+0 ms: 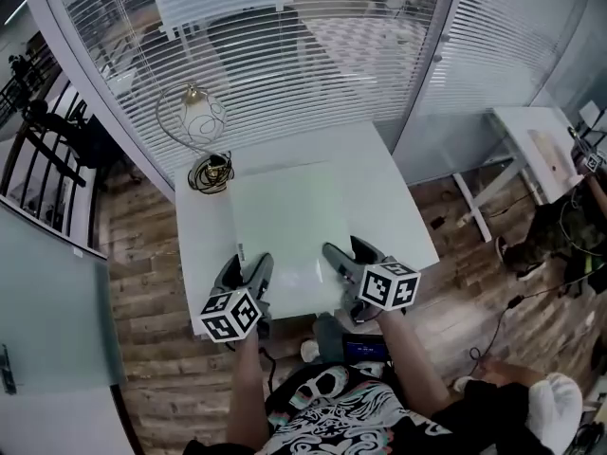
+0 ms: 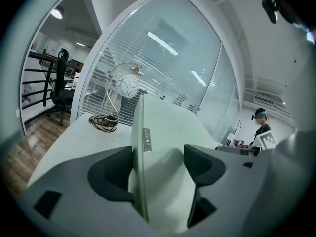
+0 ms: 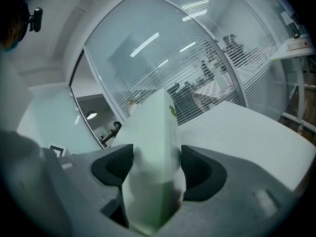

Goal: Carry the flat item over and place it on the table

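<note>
The flat item is a pale green panel point(image 1: 289, 226) over the white table point(image 1: 398, 221); the head view suggests it rests there, its near edge past the table's front. My left gripper point(image 1: 247, 271) holds its near left corner and my right gripper point(image 1: 346, 259) its near right corner. In the left gripper view the panel point(image 2: 140, 147) runs away between the jaws of the left gripper point(image 2: 159, 167), hard against the left pad, its face reaching the right pad in shadow. In the right gripper view the panel point(image 3: 158, 147) fills the right gripper's point(image 3: 157, 169) gap.
A wire-hoop lamp point(image 1: 194, 117) and a coiled cable point(image 1: 211, 172) sit at the table's far left corner. A glass wall with blinds point(image 1: 313, 55) stands behind. Another white table point(image 1: 541, 145) is at right, with wooden floor point(image 1: 142, 282) around. A person point(image 2: 260, 127) stands beyond.
</note>
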Tool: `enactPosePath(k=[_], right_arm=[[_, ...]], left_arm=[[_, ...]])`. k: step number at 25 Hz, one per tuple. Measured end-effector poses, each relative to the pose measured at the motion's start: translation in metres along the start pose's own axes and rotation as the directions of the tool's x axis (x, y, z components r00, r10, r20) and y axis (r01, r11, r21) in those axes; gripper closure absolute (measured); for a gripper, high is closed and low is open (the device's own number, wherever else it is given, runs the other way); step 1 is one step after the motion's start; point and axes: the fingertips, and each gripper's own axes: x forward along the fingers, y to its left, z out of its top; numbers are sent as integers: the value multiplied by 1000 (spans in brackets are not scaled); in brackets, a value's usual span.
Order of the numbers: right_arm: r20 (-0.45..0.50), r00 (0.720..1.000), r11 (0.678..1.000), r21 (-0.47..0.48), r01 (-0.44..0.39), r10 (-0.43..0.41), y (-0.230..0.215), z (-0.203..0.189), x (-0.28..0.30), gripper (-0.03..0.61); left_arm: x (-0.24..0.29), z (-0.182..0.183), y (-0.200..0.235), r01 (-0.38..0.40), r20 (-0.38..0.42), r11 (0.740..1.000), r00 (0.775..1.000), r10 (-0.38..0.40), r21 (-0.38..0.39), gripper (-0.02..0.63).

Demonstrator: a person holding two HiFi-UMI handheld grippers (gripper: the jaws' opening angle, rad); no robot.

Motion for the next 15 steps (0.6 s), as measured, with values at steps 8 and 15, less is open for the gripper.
enactPosePath(k=[8,15], right_arm=[[25,1000,1000,-19,-18,19,5,14,4,290],[22,999,999,-22,-25,26,-5,18,5,290]], left_arm=[[2,15,-2,6,34,1000,999,-7,12,287],[12,12,-6,10,40,1000,999,-10,5,288]])
